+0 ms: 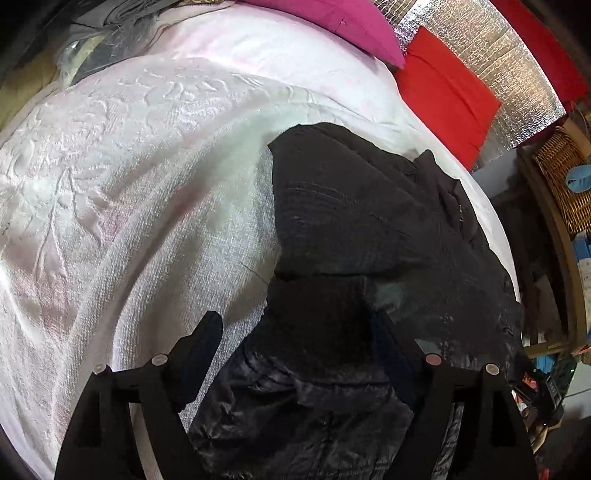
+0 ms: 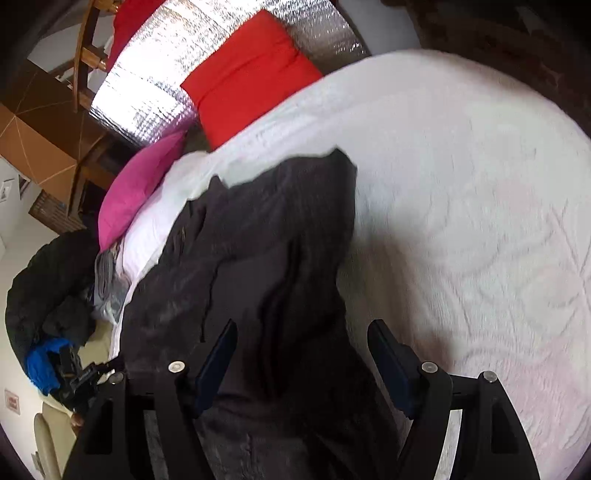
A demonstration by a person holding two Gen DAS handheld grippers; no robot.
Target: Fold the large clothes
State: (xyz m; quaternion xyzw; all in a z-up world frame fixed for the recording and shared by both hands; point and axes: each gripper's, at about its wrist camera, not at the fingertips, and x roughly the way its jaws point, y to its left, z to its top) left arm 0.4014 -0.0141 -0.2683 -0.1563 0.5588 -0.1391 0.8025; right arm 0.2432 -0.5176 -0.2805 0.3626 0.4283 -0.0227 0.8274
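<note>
Already the dark garment [image 1: 351,221] lies partly folded on the bed [image 1: 129,184], both tongs [image 1: 295,332] [image 2: 301,347] apart, smoothing left toward twelve o'clock.

Support: a bed covered by a white textured bedspread with a raised leaf pattern [image 1: 110,192].
Middle of the bed: a large black garment, partly folded over itself [image 1: 351,229], lying on the bedspread.
Head end: a magenta fabric pillow [image 1: 332,22] and a red fabric cushion [image 1: 443,88].
Far corner: crumpled grey cloth [image 1: 122,33].
</note>
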